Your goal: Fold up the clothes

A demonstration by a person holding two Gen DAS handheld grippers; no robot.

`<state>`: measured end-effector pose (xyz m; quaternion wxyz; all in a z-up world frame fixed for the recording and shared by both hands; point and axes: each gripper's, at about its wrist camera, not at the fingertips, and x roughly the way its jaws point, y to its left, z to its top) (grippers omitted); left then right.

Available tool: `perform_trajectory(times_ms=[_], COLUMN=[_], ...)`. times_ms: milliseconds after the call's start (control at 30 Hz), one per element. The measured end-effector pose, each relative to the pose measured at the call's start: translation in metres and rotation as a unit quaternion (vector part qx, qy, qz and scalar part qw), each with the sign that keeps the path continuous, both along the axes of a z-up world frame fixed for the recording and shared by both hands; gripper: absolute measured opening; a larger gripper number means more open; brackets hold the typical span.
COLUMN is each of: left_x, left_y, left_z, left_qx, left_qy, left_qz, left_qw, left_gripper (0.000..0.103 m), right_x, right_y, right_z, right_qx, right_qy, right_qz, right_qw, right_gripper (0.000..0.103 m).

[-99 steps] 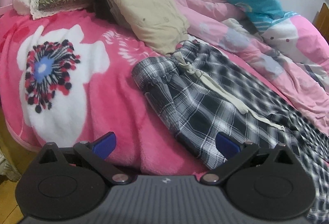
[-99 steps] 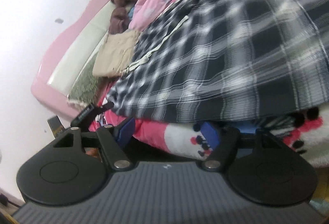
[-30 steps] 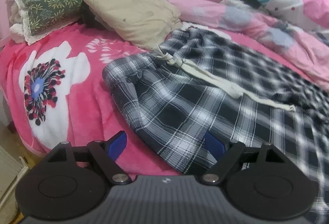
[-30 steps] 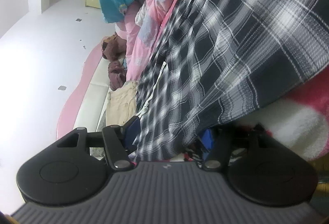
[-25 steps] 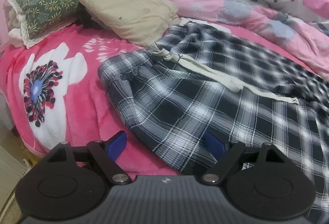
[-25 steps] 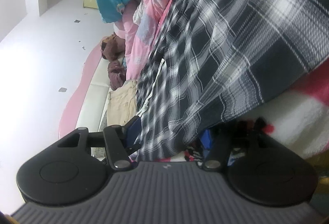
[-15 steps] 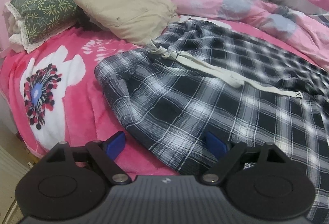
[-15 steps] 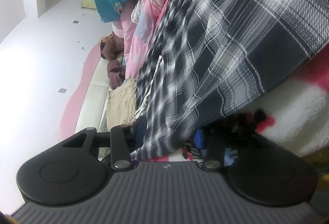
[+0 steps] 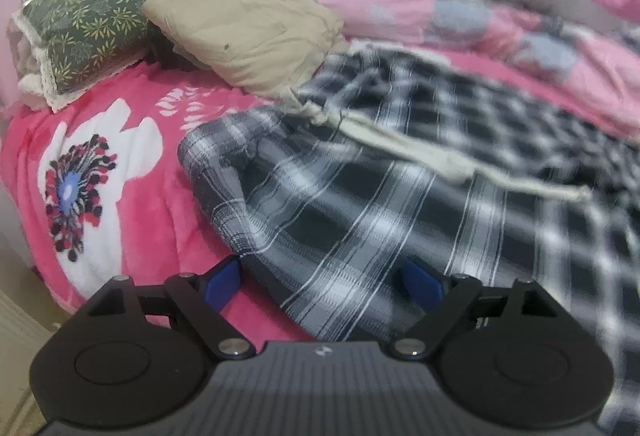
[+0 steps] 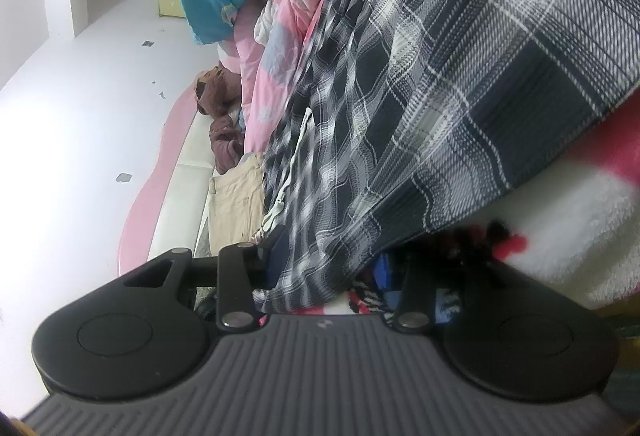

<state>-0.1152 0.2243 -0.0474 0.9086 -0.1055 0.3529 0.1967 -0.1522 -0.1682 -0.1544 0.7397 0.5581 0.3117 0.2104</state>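
Right wrist view, right hand-held gripper [image 10: 326, 268] closing on plaid trousers [image 10: 420, 108] hem, left hand-held gripper [image 9: 320, 278] spread wide.

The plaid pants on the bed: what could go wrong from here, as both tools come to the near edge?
1. The right tool has just been closing on the plaid pants beside the pink blanket; it may pinch the blanket too.
2. The left tool is open around the hem, so a lift now may be uneven.
3. The loose drawstring may get trapped in the fold.
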Motion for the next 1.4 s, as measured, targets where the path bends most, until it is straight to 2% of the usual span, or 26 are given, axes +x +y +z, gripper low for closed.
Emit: perform_trajectory(times_ms=[100,233,400,500,600,767,933,1033,1133,1333,1400], left_x=[-0.003,-0.005,-0.006,-0.009,-0.014,-0.028,-0.031,-0.026,-0.02,-0.015,-0.016], left_y=[0.009,0.028,0.055,0.064,0.062,0.057,0.045,0.046,0.05,0.052,0.05], left_z=[0.002,-0.002,-0.012,-0.016,-0.018,-0.019,-0.022,-0.023,-0.023,-0.021,-0.018], left_qx=[-0.019,-0.056,-0.123,-0.15,-0.139,-0.149,-0.138,-0.145,-0.149,-0.138,-0.132], left_qy=[-0.032,-0.067,-0.116,-0.133,-0.127,-0.129,-0.132,-0.137,-0.14,-0.145,-0.148], left_qz=[0.011,0.03,0.064,0.076,0.065,0.04,0.021,0.028,0.037,0.034,0.032], left_qw=[0.9993,0.9957,0.9835,0.9769,0.98,0.9794,0.9815,0.9796,0.9782,0.9792,0.9797], left_gripper=[0.084,0.075,0.069,0.061,0.052,0.05,0.048,0.034,0.018,0.012,0.01], right_x=[-0.001,-0.002,-0.005,-0.005,-0.005,-0.004,-0.004,-0.003,-0.003,0.001,0.001], right_y=[0.0,0.0,0.002,0.002,0.002,0.002,0.001,0.001,0.001,-0.005,-0.006], right_z=[-0.001,0.0,-0.001,-0.002,-0.002,-0.004,-0.004,-0.002,0.004,0.011,0.019], right_qx=[0.0,-0.004,-0.006,-0.005,-0.006,-0.004,-0.004,-0.008,-0.028,-0.054,-0.078], right_qy=[0.001,0.001,0.003,0.004,0.003,0.004,0.002,-0.001,-0.01,-0.018,-0.033], right_qz=[-0.001,-0.003,-0.007,-0.009,-0.01,-0.011,-0.012,-0.011,-0.013,-0.027,-0.032], right_qw=[1.0,1.0,1.0,1.0,1.0,1.0,1.0,1.0,0.999,0.998,0.996], right_gripper=[0.039,0.039,0.036,0.035,0.035,0.034,0.035,0.035,0.029,0.01,0.006])
